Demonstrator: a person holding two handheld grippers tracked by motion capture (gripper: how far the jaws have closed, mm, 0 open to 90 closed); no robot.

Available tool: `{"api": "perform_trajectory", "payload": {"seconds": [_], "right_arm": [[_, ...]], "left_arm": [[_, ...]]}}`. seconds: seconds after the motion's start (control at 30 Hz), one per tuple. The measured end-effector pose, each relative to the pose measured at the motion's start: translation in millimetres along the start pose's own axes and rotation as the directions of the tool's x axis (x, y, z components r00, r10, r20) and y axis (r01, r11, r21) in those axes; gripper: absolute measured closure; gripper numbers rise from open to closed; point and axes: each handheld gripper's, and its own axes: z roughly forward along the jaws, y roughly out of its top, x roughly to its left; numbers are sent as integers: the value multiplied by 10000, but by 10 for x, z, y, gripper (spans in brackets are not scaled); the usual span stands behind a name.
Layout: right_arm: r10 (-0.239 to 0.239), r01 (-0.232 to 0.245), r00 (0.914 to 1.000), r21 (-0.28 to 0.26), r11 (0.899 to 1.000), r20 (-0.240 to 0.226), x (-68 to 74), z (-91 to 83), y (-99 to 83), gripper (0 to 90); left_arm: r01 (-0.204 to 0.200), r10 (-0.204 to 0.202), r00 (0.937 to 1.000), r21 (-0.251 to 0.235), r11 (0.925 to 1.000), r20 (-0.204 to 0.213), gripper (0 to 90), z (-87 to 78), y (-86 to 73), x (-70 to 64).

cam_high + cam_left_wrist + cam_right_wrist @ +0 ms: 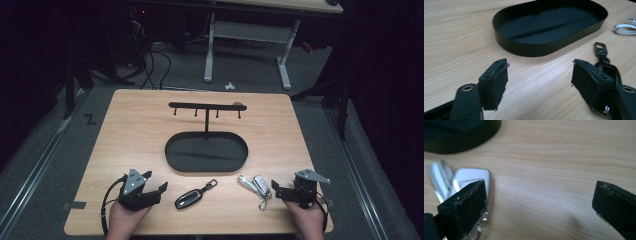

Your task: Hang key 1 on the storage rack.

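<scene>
A wooden table [150, 130] fills the middle of the high view, with dark floor around it. Near its centre sits one black oval tray [175, 155], and from the tray's far edge rises a post carrying one crossbar [200, 105] with four small hooks hanging below it; the hooks are bare, so the stand appears set out ready to receive keys.

Two grippers rest at the near edge, one in each of the person's hands. The left gripper [156, 186] lies to the left, its jaws spread wide and holding nothing. The right gripper [276, 188] lies to the right, jaws likewise parted and empty.

Between them lie two key sets, placed within easy reach of either hand. One black key fob [188, 199] with a strap and clip [212, 184] lies just right of the left gripper, angled toward the tray. One silver key bunch [256, 184], with a small clasp at its near end, lies just left of the right gripper, close beside its left jaw in the right gripper view.
</scene>
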Motion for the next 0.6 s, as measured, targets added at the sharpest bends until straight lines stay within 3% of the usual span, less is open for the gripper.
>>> {"api": "perform_trajectory", "payload": {"seconds": [0.07,0.17,0.37,0.6], "right_arm": [[128,-130,9997,-136,9998,-184,13,-31,-3,3],[746,-795,9899,-365,9962,-1202,36,-83,-28,2],[563,-614,9923,-435,9972,-1099,71,-127,-74,37],[238,-370,9890,-887,9954,-1457,189,-176,-30,234]], "left_arm": [[-44,44,10000,-23,10000,54,269,12,10,-30],[-302,303,9995,-87,9995,128,256,48,46,-89],[-445,440,9988,220,9988,217,348,155,73,-117],[-651,633,9973,479,9967,380,499,125,29,-165]]}}
